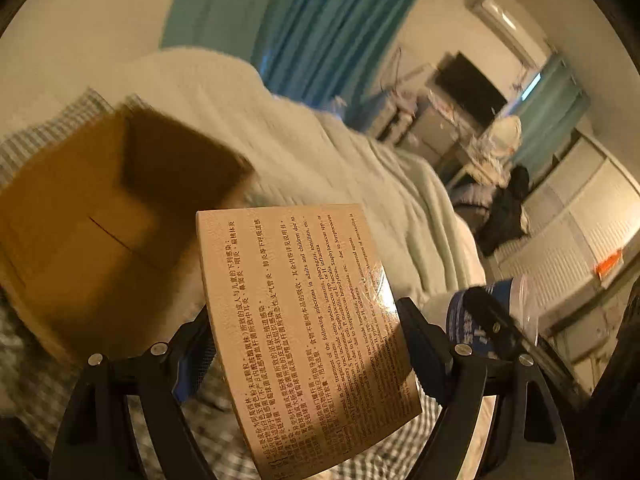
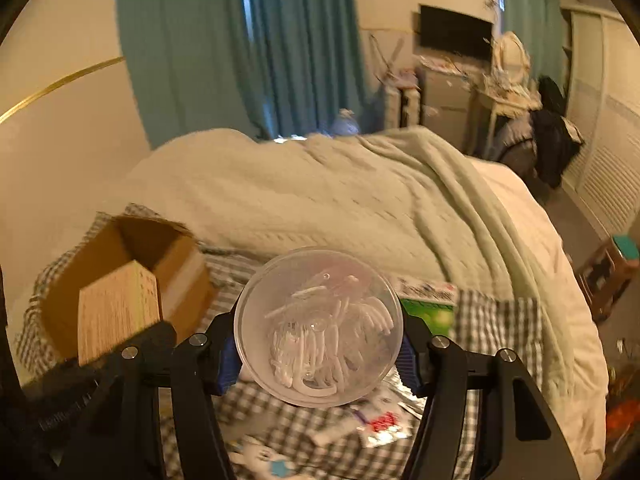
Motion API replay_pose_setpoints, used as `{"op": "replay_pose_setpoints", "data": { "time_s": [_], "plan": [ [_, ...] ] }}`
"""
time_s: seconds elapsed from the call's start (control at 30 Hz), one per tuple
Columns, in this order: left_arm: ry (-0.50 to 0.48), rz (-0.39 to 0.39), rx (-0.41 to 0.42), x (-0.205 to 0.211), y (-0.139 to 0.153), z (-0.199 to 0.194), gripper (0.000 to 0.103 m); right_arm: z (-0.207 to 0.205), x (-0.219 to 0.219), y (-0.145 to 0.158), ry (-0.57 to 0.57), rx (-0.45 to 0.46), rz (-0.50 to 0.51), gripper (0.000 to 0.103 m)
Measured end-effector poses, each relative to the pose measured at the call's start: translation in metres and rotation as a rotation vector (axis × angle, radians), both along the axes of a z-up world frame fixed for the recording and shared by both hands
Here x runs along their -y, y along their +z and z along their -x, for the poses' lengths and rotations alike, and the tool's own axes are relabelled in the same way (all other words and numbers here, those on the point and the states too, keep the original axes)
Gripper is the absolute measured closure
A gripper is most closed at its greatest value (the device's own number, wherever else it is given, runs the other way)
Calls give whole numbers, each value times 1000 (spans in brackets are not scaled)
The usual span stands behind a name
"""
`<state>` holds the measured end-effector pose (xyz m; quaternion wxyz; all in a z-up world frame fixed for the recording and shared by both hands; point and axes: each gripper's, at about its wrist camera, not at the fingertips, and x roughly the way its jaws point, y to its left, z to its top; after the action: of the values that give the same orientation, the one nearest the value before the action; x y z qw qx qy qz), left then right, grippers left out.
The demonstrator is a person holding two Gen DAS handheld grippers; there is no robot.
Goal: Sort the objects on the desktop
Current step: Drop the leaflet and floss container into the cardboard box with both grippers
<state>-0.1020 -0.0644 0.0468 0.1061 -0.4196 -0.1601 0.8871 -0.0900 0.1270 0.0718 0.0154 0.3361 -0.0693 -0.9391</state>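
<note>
Cardboard is filling my left view: I am gripping a tan medicine box (image 1: 308,340) in my left jaws (image 1: 308,356), its printed face tilted and its two long edges pressed between the pads; it is hanging in the air just beside the open cardboard box (image 1: 120,220), near that box's right wall and above the checked cloth (image 1: 32,140); the box's mouth is lying open with bare floor showing inside, leaving room to its left; to my right a blue-labelled clear container (image 1: 488,320) is sitting in the other jaws, close by but not touching my box.

My right jaws (image 2: 318,356) are clamping a round clear container (image 2: 318,326) of white plastic pieces, the blue pads (image 2: 228,368) pinching its rim on both sides; it is hovering over the checked bed cover (image 2: 500,328), where flat packets (image 2: 384,424) and a green box (image 2: 432,312) are lying scattered beneath and behind it; the cardboard box (image 2: 176,280) is standing to the left, its near rim partly hidden by the tan box (image 2: 116,312); a pale blanket (image 2: 340,200) is heaped beyond, bounding the open patch of cloth.
</note>
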Motion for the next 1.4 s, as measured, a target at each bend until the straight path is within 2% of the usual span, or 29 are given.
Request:
{"op": "replay_pose_setpoints", "data": {
  "time_s": [0.2, 0.3, 0.4, 0.5, 0.63, 0.77, 0.97, 1.07, 1.17, 1.3, 1.4],
  "plan": [
    [111, 56, -39, 77, 31, 12, 18, 11, 70, 28, 108, -47, 64, 42],
    [157, 62, -40, 113, 38, 18, 18, 19, 107, 32, 169, -52, 89, 42],
    [194, 108, -44, 142, 44, 25, 18, 28, 137, 30, 213, -47, 128, 42],
    [206, 140, -32, 163, 35, 24, 18, 39, 165, 22, 257, -28, 161, 42],
    [220, 188, 22, 183, 8, 29, 18, 51, 191, 7, 278, 6, 156, 42],
    [243, 135, 53, 204, -13, 39, 17, 65, 198, -12, 278, 44, 167, 42],
    [199, 115, 51, 191, -27, 57, 16, 84, 189, -32, 282, 64, 230, 42],
    [203, 77, 47, 186, -30, 60, 13, 84, 187, -30, 270, 46, 235, 38],
    [216, 39, 52, 188, -28, 62, 5, 80, 177, -24, 256, 15, 235, 26],
    [223, 65, 28, 178, -20, 59, 5, 75, 156, -14, 223, -14, 215, 25],
    [194, 76, 4, 162, -12, 48, 5, 69, 136, -5, 197, -27, 217, 25]
  ]
}}
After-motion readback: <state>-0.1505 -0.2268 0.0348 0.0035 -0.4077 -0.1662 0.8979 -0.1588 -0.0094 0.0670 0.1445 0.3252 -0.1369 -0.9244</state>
